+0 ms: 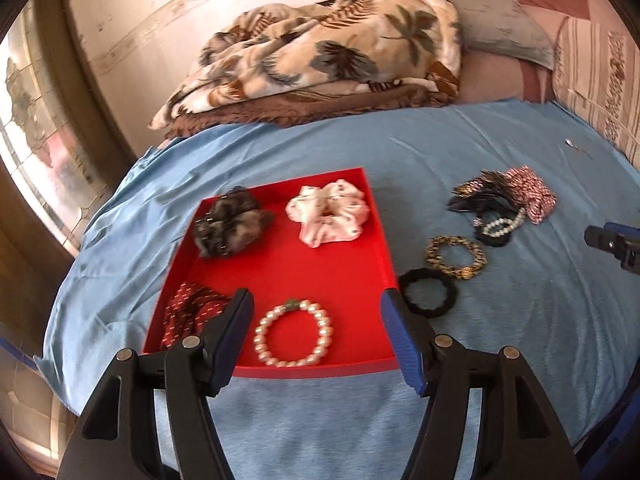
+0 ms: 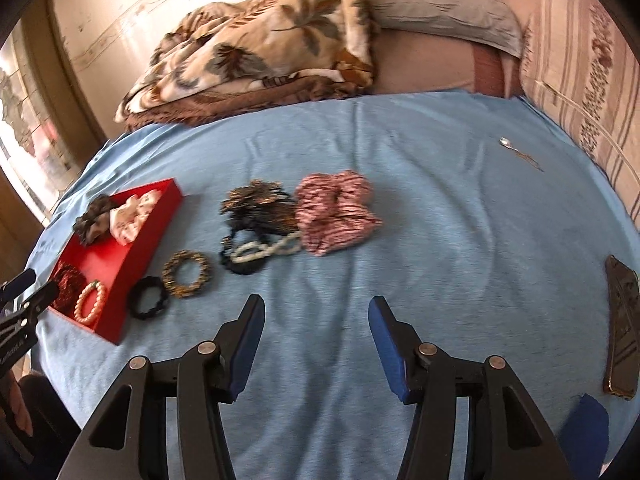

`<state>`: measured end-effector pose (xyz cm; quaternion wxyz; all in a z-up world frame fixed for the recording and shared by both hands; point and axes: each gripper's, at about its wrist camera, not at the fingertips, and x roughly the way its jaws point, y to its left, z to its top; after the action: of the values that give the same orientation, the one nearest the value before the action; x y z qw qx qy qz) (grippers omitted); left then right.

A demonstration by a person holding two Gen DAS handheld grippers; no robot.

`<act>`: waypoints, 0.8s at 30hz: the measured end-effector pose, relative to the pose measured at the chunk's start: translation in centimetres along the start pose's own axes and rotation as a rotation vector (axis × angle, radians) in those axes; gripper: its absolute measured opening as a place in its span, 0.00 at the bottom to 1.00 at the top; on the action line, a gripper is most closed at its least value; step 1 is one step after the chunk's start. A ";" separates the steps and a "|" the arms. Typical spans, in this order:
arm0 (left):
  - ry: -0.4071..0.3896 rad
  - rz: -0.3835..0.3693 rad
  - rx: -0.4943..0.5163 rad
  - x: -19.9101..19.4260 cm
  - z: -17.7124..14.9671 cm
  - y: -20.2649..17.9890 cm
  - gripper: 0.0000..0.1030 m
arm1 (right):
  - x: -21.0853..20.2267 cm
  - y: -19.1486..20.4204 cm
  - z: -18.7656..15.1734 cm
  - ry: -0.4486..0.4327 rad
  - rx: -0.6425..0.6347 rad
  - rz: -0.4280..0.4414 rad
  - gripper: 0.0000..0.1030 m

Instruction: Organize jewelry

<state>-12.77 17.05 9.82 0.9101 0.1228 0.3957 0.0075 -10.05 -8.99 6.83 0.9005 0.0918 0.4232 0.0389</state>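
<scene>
Jewelry sits partly in the red tray, partly on the bed.
Both the left tool and right tool gape empty. One pearl bracelet and three scrunchies fill the tray; beside it lie one black hair tie, one gold bracelet, then one striped scrunchie.

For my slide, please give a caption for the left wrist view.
Open left gripper above a red tray holding a pearl bracelet and scrunchies.
</scene>
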 end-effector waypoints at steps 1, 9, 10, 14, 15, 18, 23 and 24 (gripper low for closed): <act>0.007 -0.005 0.006 0.2 0.2 -0.4 0.63 | 0.2 -0.5 0.1 0.000 0.009 -0.002 0.57; 0.081 -0.109 -0.017 2.9 3.2 -2.6 0.63 | 2.4 -4.3 1.9 0.011 0.123 -0.002 0.58; 0.086 -0.123 -0.022 3.2 3.6 -2.9 0.63 | 2.6 -4.8 2.2 0.014 0.140 0.005 0.58; 0.112 -0.166 -0.025 5.0 5.6 -4.5 0.63 | 3.9 -6.4 3.7 0.020 0.182 0.031 0.58; 0.116 -0.174 -0.025 5.6 6.0 -5.0 0.63 | 4.2 -6.6 4.0 0.020 0.183 0.033 0.58; 0.139 -0.205 -0.022 7.4 7.4 -6.6 0.63 | 5.0 -7.0 5.0 0.021 0.178 0.044 0.58; 0.182 -0.316 -0.047 10.4 9.4 -9.0 0.63 | 6.7 -7.3 6.5 0.026 0.192 0.125 0.58; 0.186 -0.332 -0.050 11.0 9.8 -9.5 0.63 | 7.2 -7.2 6.8 0.030 0.195 0.142 0.58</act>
<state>1.08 6.93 6.15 0.8611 0.0321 0.4927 -0.1214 -0.31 -15.92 4.21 0.8758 0.2078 0.4310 0.0626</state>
